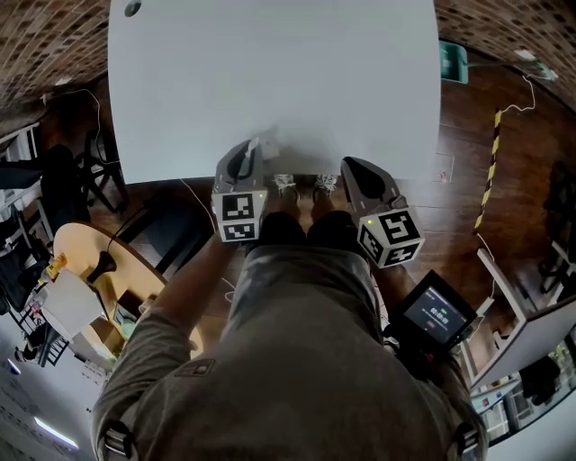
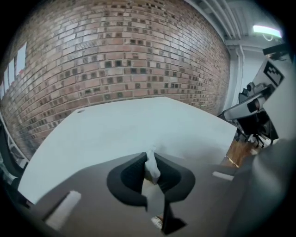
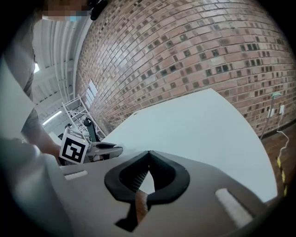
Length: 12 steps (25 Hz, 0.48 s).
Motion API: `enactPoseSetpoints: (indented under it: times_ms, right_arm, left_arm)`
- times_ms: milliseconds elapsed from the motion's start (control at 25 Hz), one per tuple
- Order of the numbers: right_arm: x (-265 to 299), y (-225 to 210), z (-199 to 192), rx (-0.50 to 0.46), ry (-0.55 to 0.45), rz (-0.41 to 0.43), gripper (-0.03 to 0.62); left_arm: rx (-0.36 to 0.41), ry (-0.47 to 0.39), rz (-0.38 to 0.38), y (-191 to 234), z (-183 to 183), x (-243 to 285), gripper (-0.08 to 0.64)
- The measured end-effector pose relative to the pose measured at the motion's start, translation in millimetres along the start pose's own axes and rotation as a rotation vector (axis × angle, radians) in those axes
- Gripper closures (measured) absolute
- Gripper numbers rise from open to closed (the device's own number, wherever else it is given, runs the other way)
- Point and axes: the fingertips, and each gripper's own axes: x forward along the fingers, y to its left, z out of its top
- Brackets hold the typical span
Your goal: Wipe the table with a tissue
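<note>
A white tissue [image 2: 152,167] is pinched between the jaws of my left gripper [image 2: 151,163], a small crumpled wad sticking up past the tips. In the head view that left gripper [image 1: 256,149] hangs over the near edge of the white table [image 1: 270,72], with the tissue [image 1: 266,147] at its tip. My right gripper [image 1: 346,167] sits beside it at the same edge, shut with nothing between its jaws. The right gripper view shows the right gripper [image 3: 149,155] closed tip to tip, with the left gripper [image 3: 99,149] off to its left.
A small dark spot [image 1: 132,9] marks the table's far left corner. Brick wall [image 2: 115,55] stands behind the table. A round wooden table [image 1: 99,261] and chairs are at my left, a screen device [image 1: 436,315] at my right, and a yellow-black striped floor strip [image 1: 490,162].
</note>
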Motion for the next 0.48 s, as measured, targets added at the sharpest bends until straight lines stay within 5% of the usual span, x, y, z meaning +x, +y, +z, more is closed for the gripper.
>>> enactPoseSetpoints:
  times_ms: [240,480]
  right_arm:
    - [14.7,12.3,0.0,-0.012,0.009,0.021,0.580]
    - [9.8,4.3,-2.2,-0.004,0.009,-0.004,0.580]
  left_arm:
    - [-0.031,0.032,0.093,49.1,-21.0,-15.5,0.532]
    - [-0.012,0.016,0.065,36.9,-8.8,-10.4,0.532]
